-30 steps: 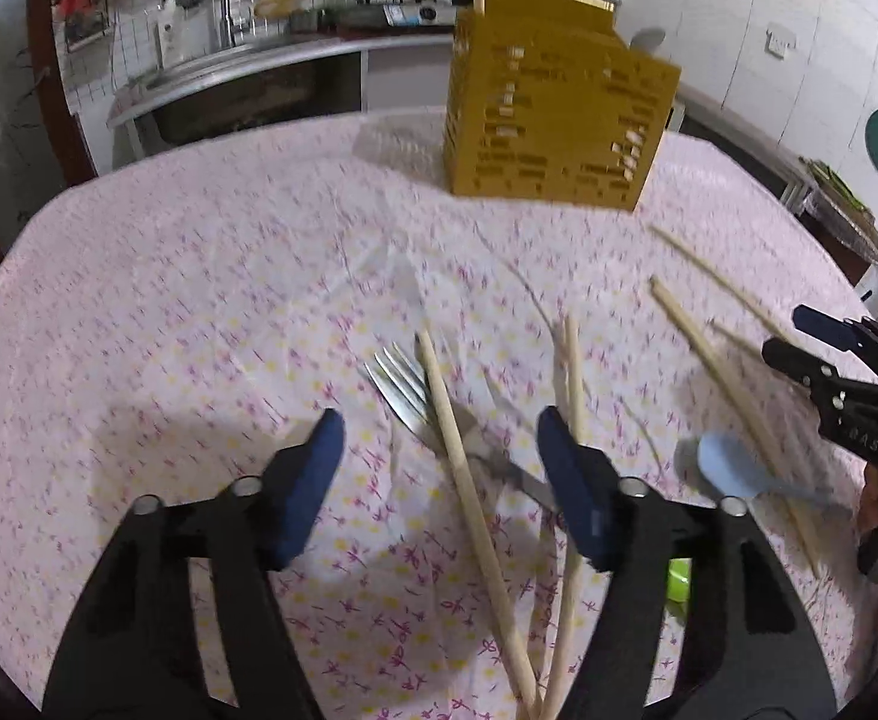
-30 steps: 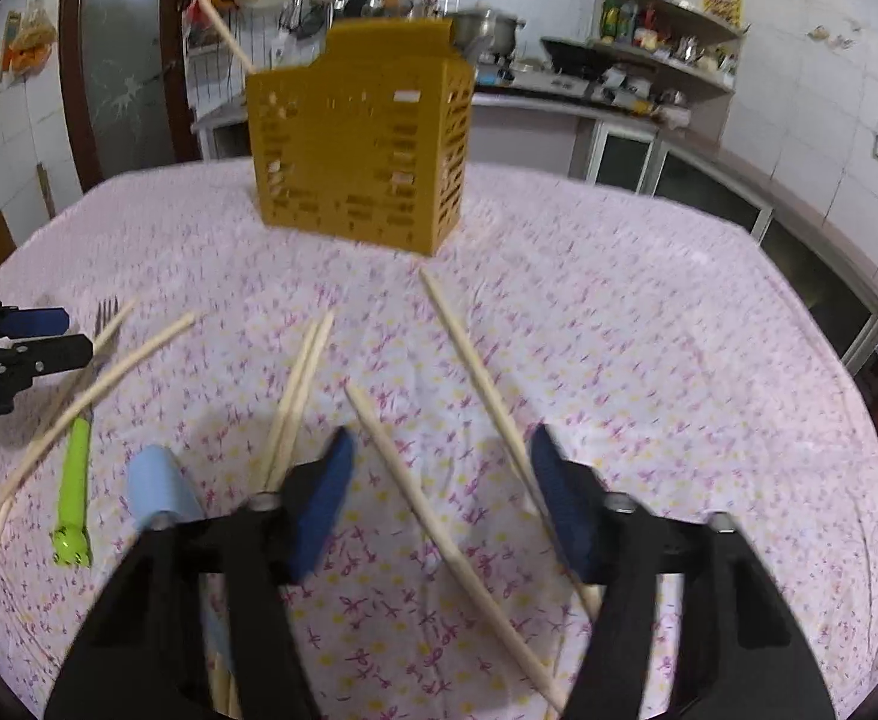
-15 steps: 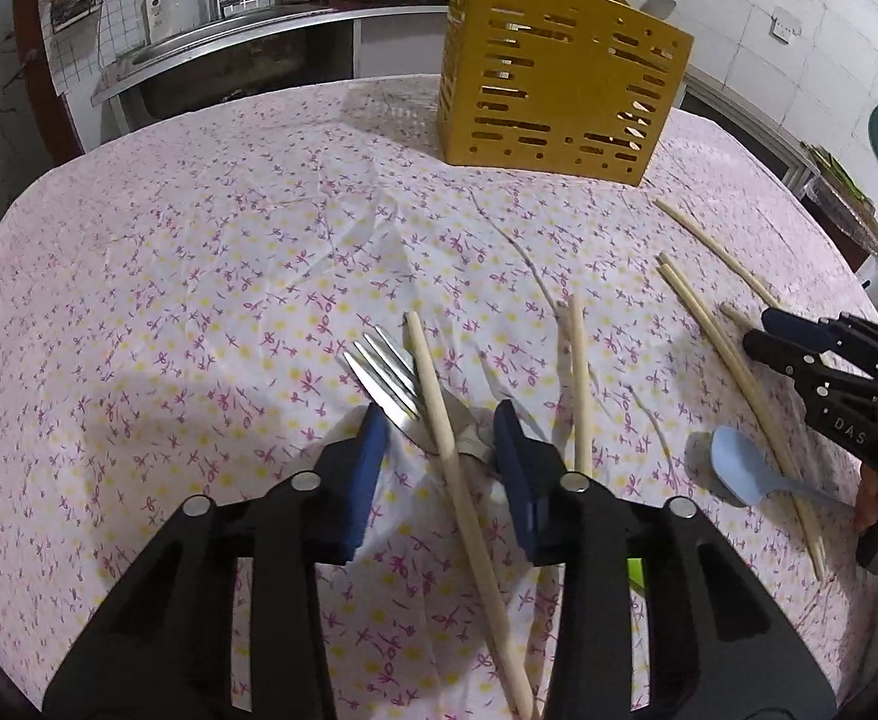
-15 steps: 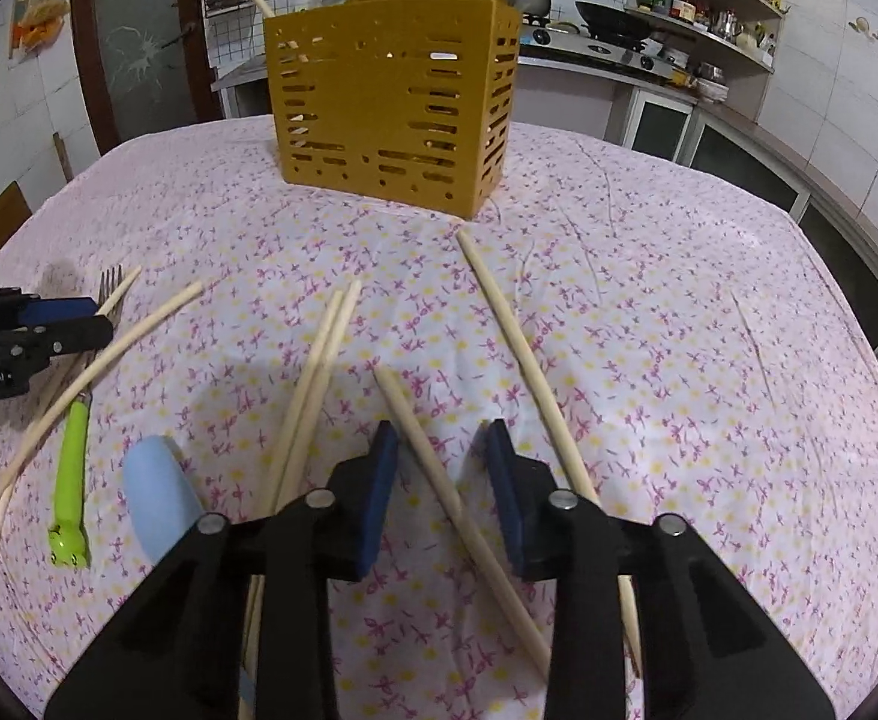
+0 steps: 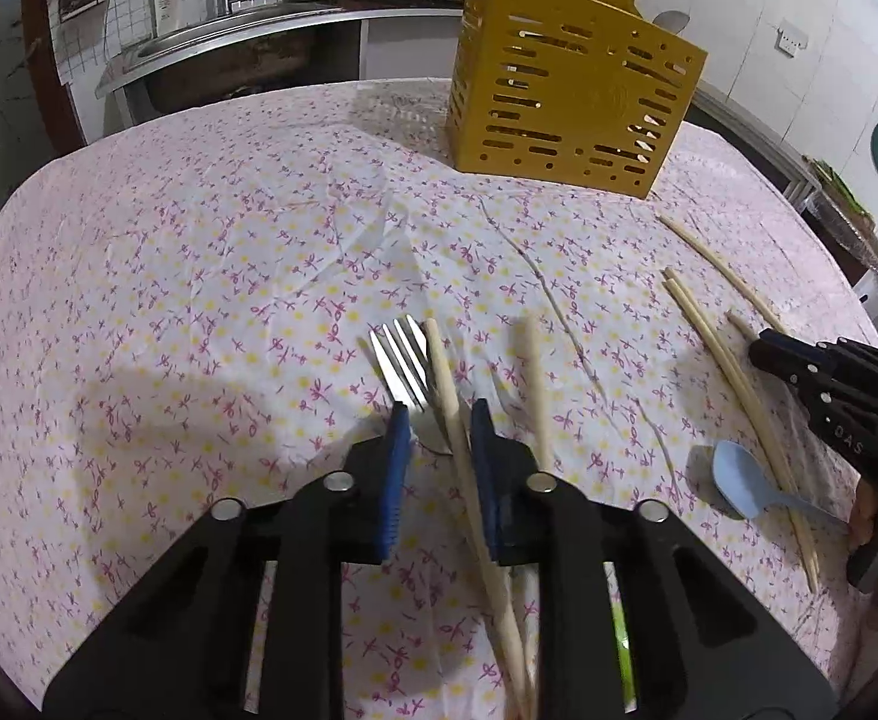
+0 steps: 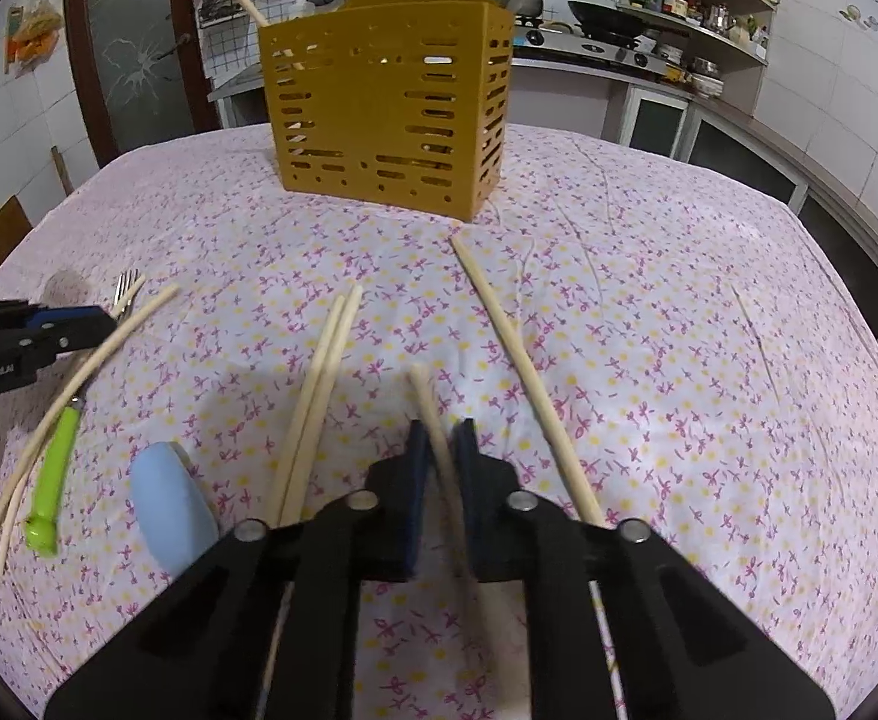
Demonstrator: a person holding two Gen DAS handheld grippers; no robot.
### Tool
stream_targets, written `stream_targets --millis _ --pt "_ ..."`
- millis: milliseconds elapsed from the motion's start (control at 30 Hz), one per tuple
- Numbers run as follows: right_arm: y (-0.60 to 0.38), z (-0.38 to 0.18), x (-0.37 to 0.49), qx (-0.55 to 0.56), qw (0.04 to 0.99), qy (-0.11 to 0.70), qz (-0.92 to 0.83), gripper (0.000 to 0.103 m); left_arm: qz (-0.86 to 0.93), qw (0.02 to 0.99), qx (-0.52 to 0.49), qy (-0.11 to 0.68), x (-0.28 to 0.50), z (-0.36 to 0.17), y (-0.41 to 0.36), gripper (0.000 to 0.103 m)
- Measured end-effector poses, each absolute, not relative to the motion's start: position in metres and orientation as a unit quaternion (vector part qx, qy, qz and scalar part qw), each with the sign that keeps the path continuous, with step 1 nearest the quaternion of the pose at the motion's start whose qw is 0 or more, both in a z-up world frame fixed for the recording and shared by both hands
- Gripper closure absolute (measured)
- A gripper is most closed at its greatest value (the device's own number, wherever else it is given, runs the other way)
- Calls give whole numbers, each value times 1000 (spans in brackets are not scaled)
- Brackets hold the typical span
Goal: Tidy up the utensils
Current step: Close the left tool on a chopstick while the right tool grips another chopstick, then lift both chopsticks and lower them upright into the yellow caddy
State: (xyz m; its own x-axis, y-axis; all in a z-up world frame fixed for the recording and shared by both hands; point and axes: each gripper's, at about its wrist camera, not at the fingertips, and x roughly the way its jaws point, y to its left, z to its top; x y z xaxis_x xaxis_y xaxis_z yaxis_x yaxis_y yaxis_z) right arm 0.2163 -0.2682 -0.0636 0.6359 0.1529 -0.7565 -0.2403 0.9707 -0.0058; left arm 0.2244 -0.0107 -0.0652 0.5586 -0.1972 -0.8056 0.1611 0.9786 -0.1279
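Observation:
A yellow slotted utensil holder [image 5: 571, 102] stands at the far side of the table; it also shows in the right wrist view [image 6: 384, 114] with one chopstick in it. My left gripper [image 5: 435, 420] is shut on a chopstick [image 5: 448, 396] that lies over a fork [image 5: 402, 360]. My right gripper [image 6: 442, 438] is shut on another chopstick [image 6: 429, 408]. More chopsticks [image 6: 324, 360] lie loose, with a blue spoon [image 6: 171, 510] and the fork's green handle [image 6: 54, 468].
The table wears a pink flowered cloth [image 5: 198, 276]. A long chopstick [image 6: 523, 378] lies right of my right gripper. Kitchen counters with a sink [image 5: 210, 42] and a stove [image 6: 595, 42] run behind the table.
Both grippers went from wide open to closed, each onto a chopstick. Both moved lower and closer to the table.

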Motion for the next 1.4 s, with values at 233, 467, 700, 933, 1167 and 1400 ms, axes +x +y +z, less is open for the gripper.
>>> stream_targets --millis 233,467,700,933,1167,1400 --pt "-271 -62 215 -33 902 420 92 96 -104 884 -14 455 221 -64 -12 95" --pt "-279 -59 219 13 890 448 82 96 -106 882 -27 458 223 -63 -3 96" --pt "-272 -61 222 3 883 461 81 96 -106 883 -15 457 224 -65 -5 96" --pt "-281 -59 213 35 906 415 79 97 -99 896 -17 432 220 -56 -3 96" --pt "-288 -13 201 52 932 347 87 97 -111 921 -24 373 211 -19 1 98" --pt "-293 3 194 90 938 316 114 97 -131 932 -27 337 206 14 -2 98"
